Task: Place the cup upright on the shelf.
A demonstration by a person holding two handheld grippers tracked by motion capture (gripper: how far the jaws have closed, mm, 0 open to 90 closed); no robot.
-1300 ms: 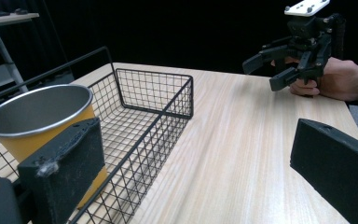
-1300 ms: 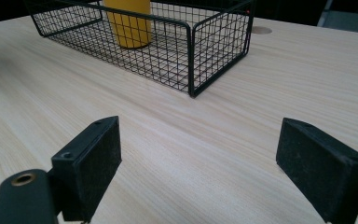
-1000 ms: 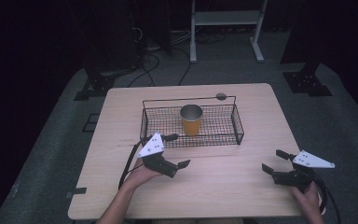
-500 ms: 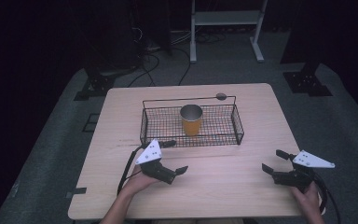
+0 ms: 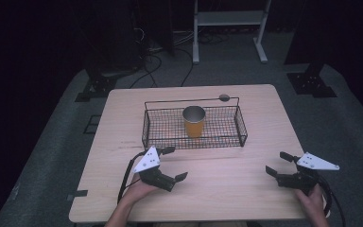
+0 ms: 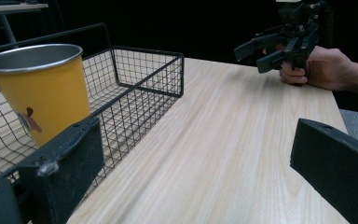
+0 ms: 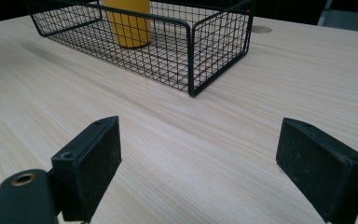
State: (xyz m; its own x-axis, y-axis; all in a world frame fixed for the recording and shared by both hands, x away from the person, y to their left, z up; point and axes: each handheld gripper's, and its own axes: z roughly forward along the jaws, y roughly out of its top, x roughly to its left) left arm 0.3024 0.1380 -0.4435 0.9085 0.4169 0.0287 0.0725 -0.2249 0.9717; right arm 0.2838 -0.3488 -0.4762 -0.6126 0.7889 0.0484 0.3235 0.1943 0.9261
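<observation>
A black wire basket (image 5: 242,126) stands at the table's middle. Inside it a yellow cup (image 5: 194,122) with a metal rim stands upright. My left gripper (image 5: 175,163) is open in front of the basket's left half, apart from it, holding nothing. In the left gripper view the cup (image 6: 42,88) and basket (image 6: 149,79) lie to the left of my open left gripper (image 6: 200,168). My right gripper (image 5: 276,162) is open and empty near the front right edge. In the right gripper view the basket (image 7: 219,37) and cup (image 7: 128,21) sit beyond my right gripper (image 7: 205,163).
The wooden table (image 5: 264,109) has a round grey grommet (image 5: 224,98) behind the basket. The basket's wire handle (image 5: 189,100) lies along its back rim. Dark floor, cables and a white stand (image 5: 229,19) lie beyond the table.
My left gripper has drawn back from the basket's front wall toward the table's near edge. The right gripper has stayed about where it was.
</observation>
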